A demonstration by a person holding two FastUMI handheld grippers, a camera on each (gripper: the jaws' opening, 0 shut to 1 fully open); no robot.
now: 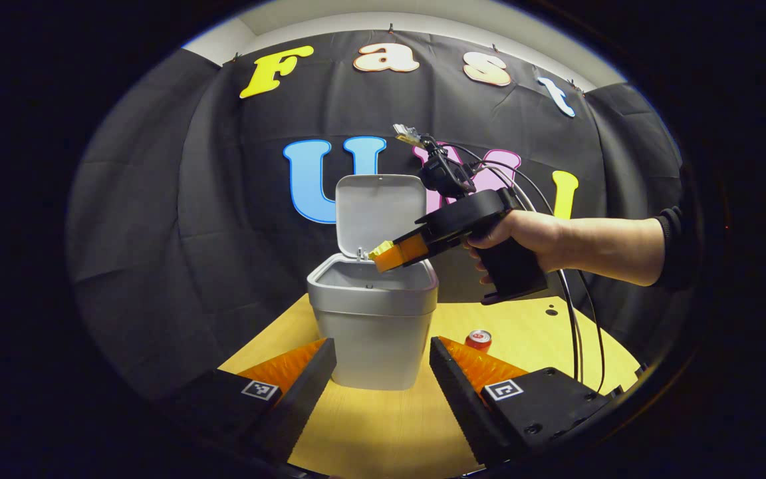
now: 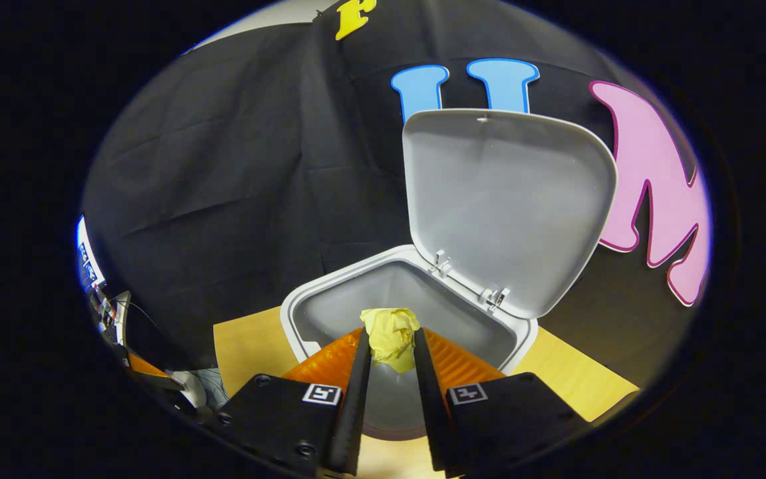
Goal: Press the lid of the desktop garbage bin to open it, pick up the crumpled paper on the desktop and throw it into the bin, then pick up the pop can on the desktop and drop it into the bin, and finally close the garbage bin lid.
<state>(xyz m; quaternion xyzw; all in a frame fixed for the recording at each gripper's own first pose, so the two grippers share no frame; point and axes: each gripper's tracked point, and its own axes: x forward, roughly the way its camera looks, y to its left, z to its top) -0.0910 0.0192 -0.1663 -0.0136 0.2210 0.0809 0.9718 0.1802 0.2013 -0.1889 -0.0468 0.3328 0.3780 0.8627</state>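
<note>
The grey bin [image 1: 373, 319] stands on the wooden desk with its lid [image 1: 378, 213] hinged up at the back. My right gripper [image 2: 391, 346] hangs over the bin's open mouth [image 2: 423, 299], shut on the yellow crumpled paper [image 2: 391, 338]. From the left gripper view, that right gripper [image 1: 383, 254] comes in from the right above the bin's rim, held by a hand [image 1: 522, 233], with the paper [image 1: 380, 250] at its tips. My left gripper [image 1: 383, 359] is open, its fingers on either side of the bin's base and apart from it. A red pop can [image 1: 479, 340] stands right of the bin.
The wooden desk [image 1: 542, 332] stretches right of the bin, with a small dark hole [image 1: 551, 311] in it. Cables [image 1: 572, 319] hang from the right gripper down to the desk. Black cloth walls close in behind the bin.
</note>
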